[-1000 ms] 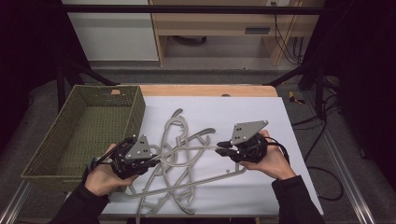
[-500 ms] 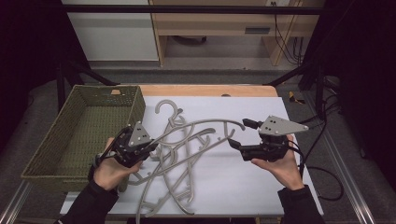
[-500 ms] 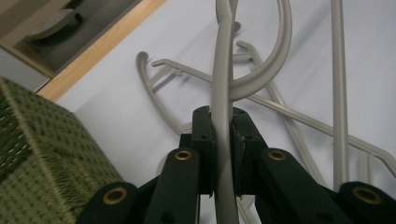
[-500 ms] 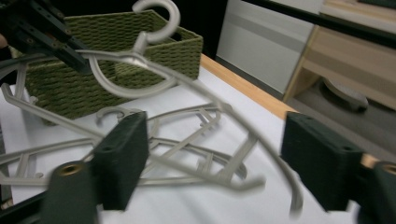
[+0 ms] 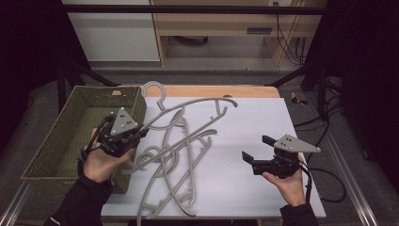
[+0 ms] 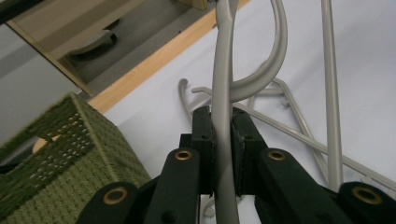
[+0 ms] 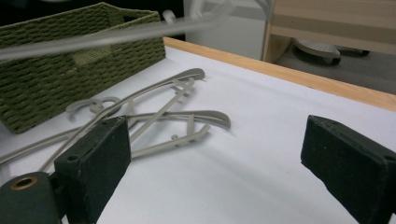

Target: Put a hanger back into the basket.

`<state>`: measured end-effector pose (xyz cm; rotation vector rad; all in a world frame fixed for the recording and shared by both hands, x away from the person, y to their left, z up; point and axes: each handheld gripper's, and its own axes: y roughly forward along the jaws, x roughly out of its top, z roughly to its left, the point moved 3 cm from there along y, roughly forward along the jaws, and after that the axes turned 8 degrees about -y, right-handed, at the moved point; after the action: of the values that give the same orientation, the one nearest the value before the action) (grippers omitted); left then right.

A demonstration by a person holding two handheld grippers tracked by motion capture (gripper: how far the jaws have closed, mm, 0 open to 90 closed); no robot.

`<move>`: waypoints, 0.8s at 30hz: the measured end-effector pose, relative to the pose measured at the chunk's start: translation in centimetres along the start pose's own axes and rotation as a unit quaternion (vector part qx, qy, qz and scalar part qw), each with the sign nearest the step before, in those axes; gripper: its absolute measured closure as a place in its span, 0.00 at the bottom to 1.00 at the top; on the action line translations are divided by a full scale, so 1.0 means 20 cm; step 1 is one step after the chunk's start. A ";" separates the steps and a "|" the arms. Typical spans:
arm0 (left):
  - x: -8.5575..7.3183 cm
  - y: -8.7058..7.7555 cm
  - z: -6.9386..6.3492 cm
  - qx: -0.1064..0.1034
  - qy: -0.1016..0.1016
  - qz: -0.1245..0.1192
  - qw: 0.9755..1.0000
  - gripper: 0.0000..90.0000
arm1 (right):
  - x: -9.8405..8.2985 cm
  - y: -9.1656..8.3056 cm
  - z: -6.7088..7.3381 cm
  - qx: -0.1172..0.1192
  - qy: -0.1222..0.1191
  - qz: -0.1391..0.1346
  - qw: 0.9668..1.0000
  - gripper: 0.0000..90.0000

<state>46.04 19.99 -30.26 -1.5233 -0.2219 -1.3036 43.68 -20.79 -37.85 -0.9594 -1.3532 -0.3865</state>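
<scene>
L claw [image 6: 223, 140] pinches smooth grey plastic hanger [image 5: 188, 109]; woven basket [image 5: 56, 141] beside.

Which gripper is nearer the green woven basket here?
Left. The left gripper hangs at the basket's right wall, shut on a lifted grey hanger. The right gripper is open, far across the white table.
</scene>
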 end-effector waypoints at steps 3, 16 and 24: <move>0.02 -0.03 0.05 0.003 -0.008 -0.012 1.000 0.91 | -0.04 0.00 -0.01 -0.004 0.010 0.008 1.000 0.09; 0.01 -0.12 0.35 0.031 -0.036 -0.025 0.999 0.91 | -0.07 0.03 0.01 -0.012 0.007 0.017 1.000 0.03; -0.04 -0.16 0.51 0.065 -0.050 -0.035 0.996 0.91 | -0.08 0.03 0.01 -0.011 0.017 0.018 1.000 0.03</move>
<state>49.52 29.65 -27.28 -1.4818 -0.4196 -1.2438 43.64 -20.67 -39.63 -0.9889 -1.3011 -0.3896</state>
